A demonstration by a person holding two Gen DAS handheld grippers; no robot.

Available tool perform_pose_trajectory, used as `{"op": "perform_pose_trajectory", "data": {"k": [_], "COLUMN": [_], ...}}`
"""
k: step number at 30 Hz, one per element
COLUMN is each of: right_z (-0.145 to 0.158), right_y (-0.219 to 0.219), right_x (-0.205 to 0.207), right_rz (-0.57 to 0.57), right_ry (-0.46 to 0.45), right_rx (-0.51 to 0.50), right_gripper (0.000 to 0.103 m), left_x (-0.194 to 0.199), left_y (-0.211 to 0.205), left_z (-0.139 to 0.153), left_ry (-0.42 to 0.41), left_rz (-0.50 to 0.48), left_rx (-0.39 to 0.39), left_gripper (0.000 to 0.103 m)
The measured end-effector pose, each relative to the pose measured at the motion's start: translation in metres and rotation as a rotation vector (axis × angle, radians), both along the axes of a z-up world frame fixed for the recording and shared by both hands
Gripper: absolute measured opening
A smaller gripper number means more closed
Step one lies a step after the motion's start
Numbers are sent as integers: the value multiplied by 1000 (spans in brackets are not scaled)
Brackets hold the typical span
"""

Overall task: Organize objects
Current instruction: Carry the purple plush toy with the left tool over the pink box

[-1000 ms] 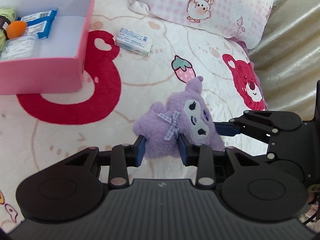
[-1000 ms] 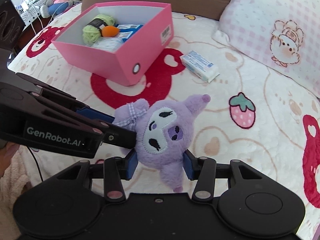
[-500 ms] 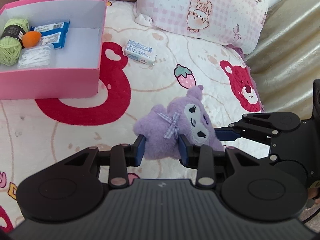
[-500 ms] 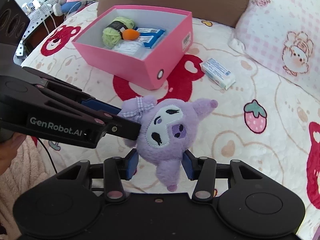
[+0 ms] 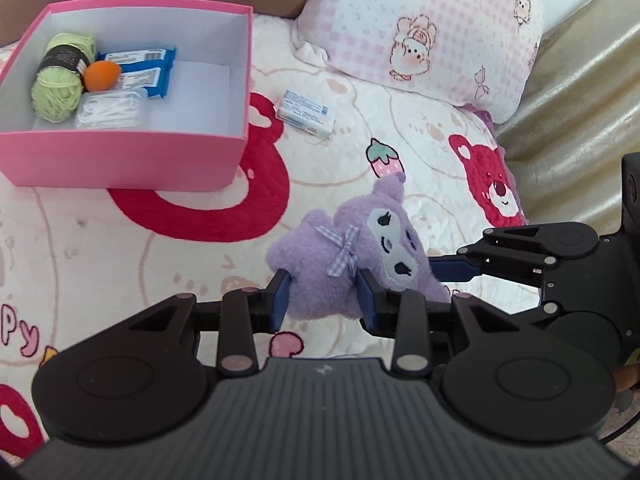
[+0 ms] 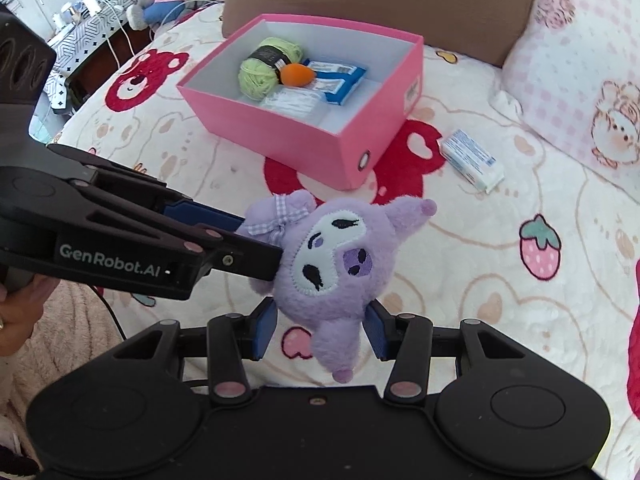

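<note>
Above the bed (image 5: 168,248), my left claw (image 5: 324,294) and my right claw (image 6: 320,330) both clamp the purple plush (image 6: 340,256), one at each end, so the soft body hangs level, clear of the quilt. The pink box (image 6: 360,136), half filled, leaves bare floor for it; the tissue pack (image 6: 472,160) lies beside.

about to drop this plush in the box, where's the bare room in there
The right half of the pink box floor is bare, bordered by the blue packets and the right wall. The left half is crowded: green yarn, orange ball, white packet.
</note>
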State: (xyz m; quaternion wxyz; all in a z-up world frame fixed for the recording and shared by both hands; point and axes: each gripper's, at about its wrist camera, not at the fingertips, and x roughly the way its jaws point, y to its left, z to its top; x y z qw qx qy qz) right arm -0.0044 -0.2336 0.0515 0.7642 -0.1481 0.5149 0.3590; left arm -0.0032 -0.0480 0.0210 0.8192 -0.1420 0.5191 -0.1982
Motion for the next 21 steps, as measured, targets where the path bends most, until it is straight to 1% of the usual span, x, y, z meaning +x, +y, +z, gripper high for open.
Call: {"op": "perform_pose_trajectory", "data": {"k": [10, 18, 21], "right_z": [18, 35, 44], "right_y": [26, 43, 50], "right_x": [-7, -10, -10], "right_rz": [56, 75, 94], "right_ry": [-49, -97, -117], "right_rx": [13, 14, 14], "right_gripper": [52, 52, 52], "left_x": [-11, -13, -14], "left_y": [30, 48, 54], "left_z": [16, 29, 37], "left_ry": [-44, -62, -90], "left_rz": [40, 50, 57], "left_rx": [-7, -40, -31], "left_gripper": [34, 36, 36]}}
